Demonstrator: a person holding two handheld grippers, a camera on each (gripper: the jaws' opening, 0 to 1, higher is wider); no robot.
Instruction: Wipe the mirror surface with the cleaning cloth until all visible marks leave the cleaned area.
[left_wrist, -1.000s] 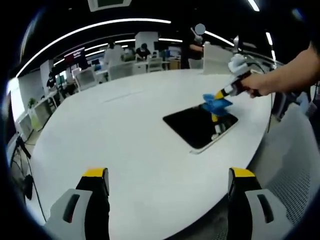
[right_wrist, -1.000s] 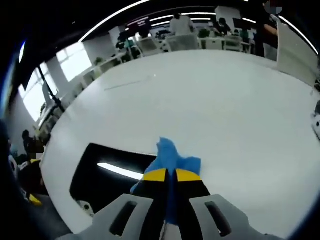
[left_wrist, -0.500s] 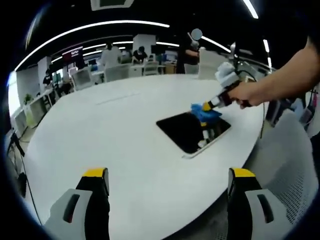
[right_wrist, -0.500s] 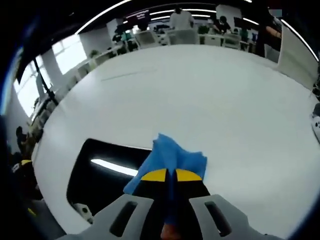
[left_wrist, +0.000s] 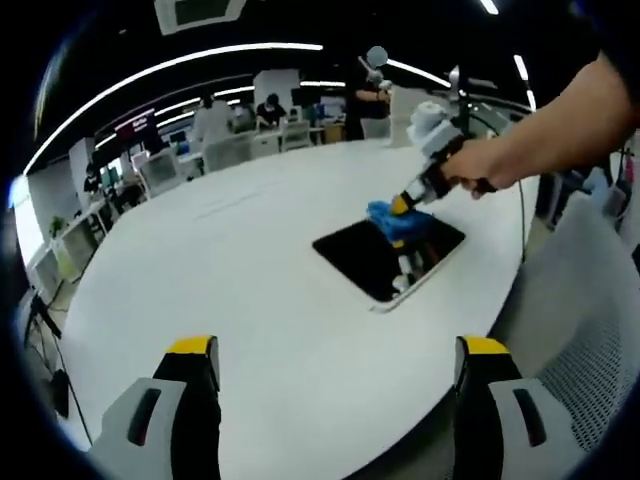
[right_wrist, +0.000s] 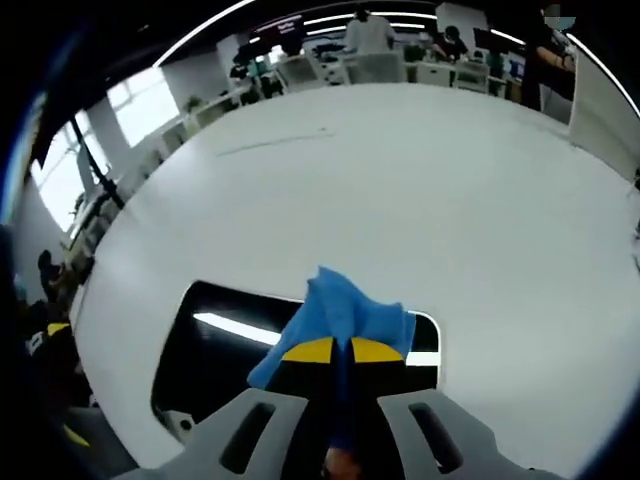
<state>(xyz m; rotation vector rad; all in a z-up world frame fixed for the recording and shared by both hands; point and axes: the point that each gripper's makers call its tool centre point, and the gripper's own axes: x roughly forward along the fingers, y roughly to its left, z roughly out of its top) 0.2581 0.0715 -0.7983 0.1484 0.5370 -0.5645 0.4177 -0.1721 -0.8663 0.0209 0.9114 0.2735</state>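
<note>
Cloth (right_wrist: 335, 315) between right gripper (right_wrist: 340, 348) fingers (right_wrist: 311, 350)

The left gripper view looks from the near edge of the bench (left_wrist: 200, 260), held well back, toward the far-right mirror (left_wrist: 385, 255). The right gripper view hovers close above that mirror (right_wrist: 215, 350), looking along its own jaws across the bench (right_wrist: 420, 180). Both views share mirror, cloth (left_wrist: 392, 218) (right_wrist: 335, 312) and bench.
</note>
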